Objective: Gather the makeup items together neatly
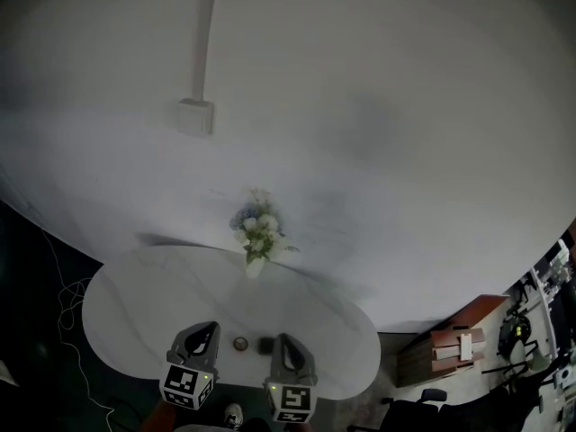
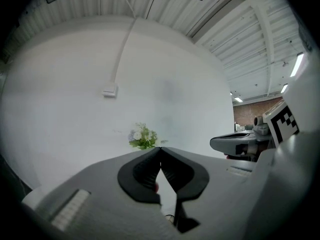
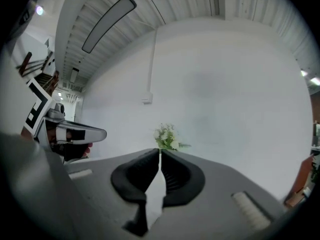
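In the head view, two small makeup items lie near the front edge of the white oval table [image 1: 135,295]. One is a round brownish compact [image 1: 240,343]. The other is a dark square case [image 1: 265,345] just to its right. My left gripper [image 1: 205,328] hovers left of the compact, and my right gripper [image 1: 284,340] is right of the dark case. In the left gripper view the left gripper [image 2: 160,151] has its jaws shut tip to tip with nothing between them. The right gripper [image 3: 160,154] looks the same in its own view, shut and empty. Neither item shows in the gripper views.
A small vase of white and blue flowers [image 1: 257,232] stands at the table's far edge against the white wall. A cable duct runs down to a wall box [image 1: 194,116]. A wooden cabinet [image 1: 450,345] stands on the floor to the right, and cables [image 1: 67,304] trail to the left.
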A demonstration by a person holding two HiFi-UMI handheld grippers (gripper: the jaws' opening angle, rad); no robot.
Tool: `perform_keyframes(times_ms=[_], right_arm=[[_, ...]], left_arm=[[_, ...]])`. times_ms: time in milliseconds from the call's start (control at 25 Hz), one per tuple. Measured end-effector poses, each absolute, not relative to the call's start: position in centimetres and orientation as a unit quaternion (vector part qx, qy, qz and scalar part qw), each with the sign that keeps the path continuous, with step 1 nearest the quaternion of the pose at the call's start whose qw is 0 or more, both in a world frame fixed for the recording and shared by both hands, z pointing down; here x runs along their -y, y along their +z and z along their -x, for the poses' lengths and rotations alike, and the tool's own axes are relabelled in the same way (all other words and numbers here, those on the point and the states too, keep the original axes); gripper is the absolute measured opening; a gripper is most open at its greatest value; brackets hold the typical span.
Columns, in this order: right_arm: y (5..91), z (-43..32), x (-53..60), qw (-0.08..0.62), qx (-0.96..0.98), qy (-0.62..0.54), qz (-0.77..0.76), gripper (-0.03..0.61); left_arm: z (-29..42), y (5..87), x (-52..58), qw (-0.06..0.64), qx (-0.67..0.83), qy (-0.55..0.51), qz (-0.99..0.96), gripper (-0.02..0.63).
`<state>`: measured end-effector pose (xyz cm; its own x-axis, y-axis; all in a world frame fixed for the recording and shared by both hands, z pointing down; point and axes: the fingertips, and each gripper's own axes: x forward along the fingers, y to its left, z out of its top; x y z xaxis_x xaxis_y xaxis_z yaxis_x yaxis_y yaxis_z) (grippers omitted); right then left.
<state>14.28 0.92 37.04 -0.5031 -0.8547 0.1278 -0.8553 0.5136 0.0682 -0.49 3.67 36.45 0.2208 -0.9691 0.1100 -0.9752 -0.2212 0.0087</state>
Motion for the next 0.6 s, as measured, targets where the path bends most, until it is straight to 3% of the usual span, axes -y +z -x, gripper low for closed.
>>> perform_keyframes(times_ms=[600], right_arm=[[37.0,-11.1,-1.5,0.075,0.886,-0.003,-0.457,0.005]], left_arm=[[2.2,37.0,-5.0,0.043,0.639,0.041,-0.767,0.011]])
